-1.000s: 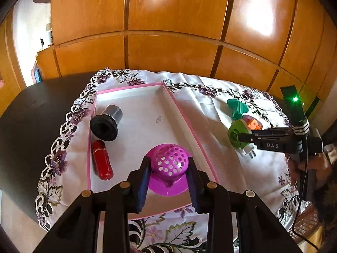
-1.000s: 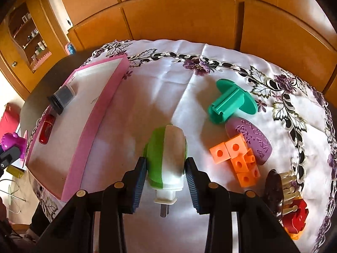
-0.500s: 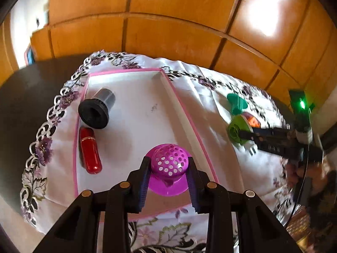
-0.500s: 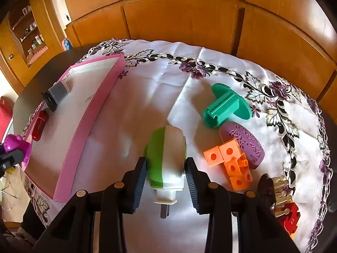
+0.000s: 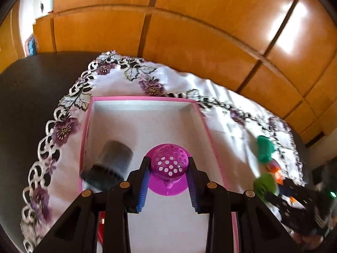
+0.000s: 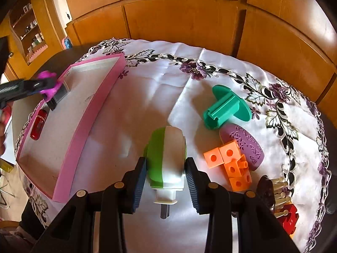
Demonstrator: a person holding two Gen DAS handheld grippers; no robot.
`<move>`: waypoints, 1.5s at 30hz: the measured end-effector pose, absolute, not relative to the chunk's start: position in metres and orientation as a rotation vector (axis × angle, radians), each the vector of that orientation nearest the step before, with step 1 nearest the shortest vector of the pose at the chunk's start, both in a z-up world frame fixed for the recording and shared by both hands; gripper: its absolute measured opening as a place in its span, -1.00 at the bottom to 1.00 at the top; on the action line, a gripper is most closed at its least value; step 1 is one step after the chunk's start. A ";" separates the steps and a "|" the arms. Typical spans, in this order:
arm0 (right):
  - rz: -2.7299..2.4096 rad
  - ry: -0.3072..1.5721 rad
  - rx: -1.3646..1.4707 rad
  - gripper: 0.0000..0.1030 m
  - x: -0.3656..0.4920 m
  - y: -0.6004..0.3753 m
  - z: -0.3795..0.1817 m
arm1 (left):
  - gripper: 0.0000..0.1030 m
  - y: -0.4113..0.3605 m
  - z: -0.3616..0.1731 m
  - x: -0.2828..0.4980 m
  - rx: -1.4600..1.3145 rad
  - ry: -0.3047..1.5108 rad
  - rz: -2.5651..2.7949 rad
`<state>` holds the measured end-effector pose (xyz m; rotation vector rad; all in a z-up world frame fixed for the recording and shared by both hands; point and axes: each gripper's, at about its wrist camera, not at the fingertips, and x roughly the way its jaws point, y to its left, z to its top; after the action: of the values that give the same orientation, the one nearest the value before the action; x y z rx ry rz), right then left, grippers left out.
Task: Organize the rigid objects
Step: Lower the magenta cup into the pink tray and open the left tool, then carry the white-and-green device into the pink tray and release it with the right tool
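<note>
Two items in pink tray (image 6: 84, 130), black cylinder (image 6: 60, 94), red tube (image 6: 38, 126), left hand-held gripper (image 5: 168, 179) clamping magenta strainer (image 5: 169, 163)

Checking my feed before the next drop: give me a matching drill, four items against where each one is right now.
Items:
1. purple strainer
2. green-white plug
3. red tube
4. teal stamp

Places:
A. lying in the pink tray
B. loose on the cloth
C. in the right gripper
D. in the left gripper

Pairs: 1-D, 2-C, 3-A, 4-B
</note>
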<state>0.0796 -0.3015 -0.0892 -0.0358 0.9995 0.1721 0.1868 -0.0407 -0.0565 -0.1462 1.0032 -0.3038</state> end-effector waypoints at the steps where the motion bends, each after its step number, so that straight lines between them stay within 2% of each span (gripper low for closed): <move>1: 0.172 0.999 -0.035 -0.28 0.080 -0.302 -0.089 | -0.35 -0.042 -0.060 0.192 -0.142 1.008 -0.297; 5: 0.173 0.998 -0.041 -0.28 0.080 -0.301 -0.089 | -0.32 -0.045 -0.073 0.212 -0.102 1.011 -0.235; 7: 0.173 0.997 -0.044 -0.28 0.080 -0.301 -0.089 | -0.18 -0.044 -0.074 0.215 -0.109 1.019 -0.243; 9: 0.173 0.997 -0.044 -0.28 0.080 -0.301 -0.090 | 0.07 -0.041 -0.071 0.212 -0.120 1.007 -0.235; 10: 0.173 0.997 -0.043 -0.28 0.080 -0.301 -0.090 | 0.10 -0.039 -0.067 0.206 -0.124 0.992 -0.233; 17: 0.169 0.996 -0.059 -0.28 0.080 -0.299 -0.090 | 0.11 -0.034 -0.047 0.142 -0.089 0.904 -0.173; 26: 0.165 0.992 -0.058 -0.28 0.081 -0.300 -0.089 | 0.11 -0.039 -0.036 0.073 -0.049 0.878 -0.182; 45: 0.162 0.981 -0.056 -0.28 0.079 -0.300 -0.090 | 0.11 -0.028 -0.030 0.041 -0.032 0.877 -0.167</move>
<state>0.0792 -0.2997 -0.0897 -0.0564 0.9806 0.1620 0.0408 -0.0278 -0.0303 -0.0318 0.8769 -0.1673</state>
